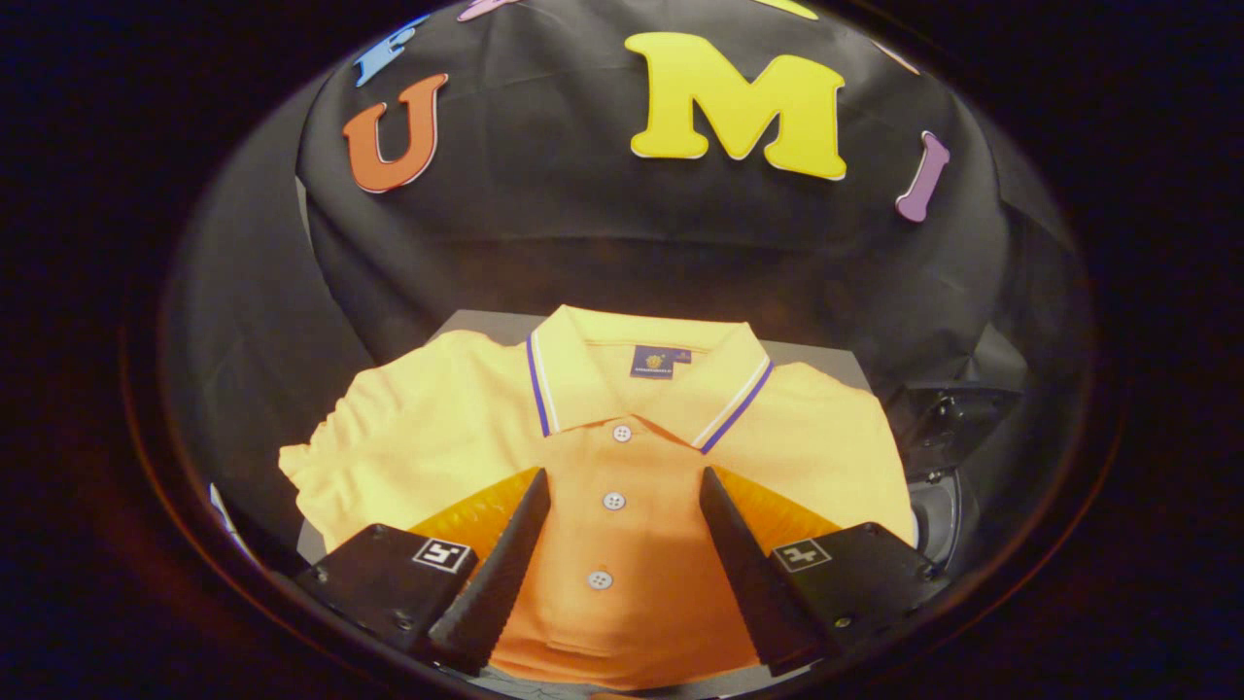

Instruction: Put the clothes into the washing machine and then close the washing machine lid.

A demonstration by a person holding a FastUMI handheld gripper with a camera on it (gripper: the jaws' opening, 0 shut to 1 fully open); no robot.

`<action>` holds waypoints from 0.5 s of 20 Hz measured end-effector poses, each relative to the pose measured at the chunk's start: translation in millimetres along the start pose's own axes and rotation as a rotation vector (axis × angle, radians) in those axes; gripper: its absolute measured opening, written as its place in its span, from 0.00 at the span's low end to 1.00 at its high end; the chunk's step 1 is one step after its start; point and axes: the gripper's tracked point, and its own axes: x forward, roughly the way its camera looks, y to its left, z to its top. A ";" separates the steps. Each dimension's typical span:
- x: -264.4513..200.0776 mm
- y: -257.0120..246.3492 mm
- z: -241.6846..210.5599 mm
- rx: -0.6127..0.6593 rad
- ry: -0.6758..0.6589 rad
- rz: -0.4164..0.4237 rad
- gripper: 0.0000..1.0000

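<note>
An orange polo shirt [622,457] lies folded flat on a grey surface [486,321], collar away from me, its white and purple collar trim and button placket facing up. My gripper [622,481] hovers just over the shirt's chest, open wide. Its two fingers [515,544] straddle the row of white buttons, and nothing is pinched between them. To the right of the shirt stands a dark machine part [948,428] with a round rim, partly hidden in shadow.
Black cloth forms the booth wall right behind the shirt and wraps round both sides. The grey surface ends close behind the collar. The shirt's left sleeve [321,467] bunches at the surface's left edge.
</note>
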 end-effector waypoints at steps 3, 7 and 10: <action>5.1 -2.1 2.1 -0.026 -0.021 0.009 0.84; 6.2 -6.7 4.8 -0.044 -0.067 0.020 0.19; 6.3 -8.3 4.0 -0.035 -0.072 0.071 0.07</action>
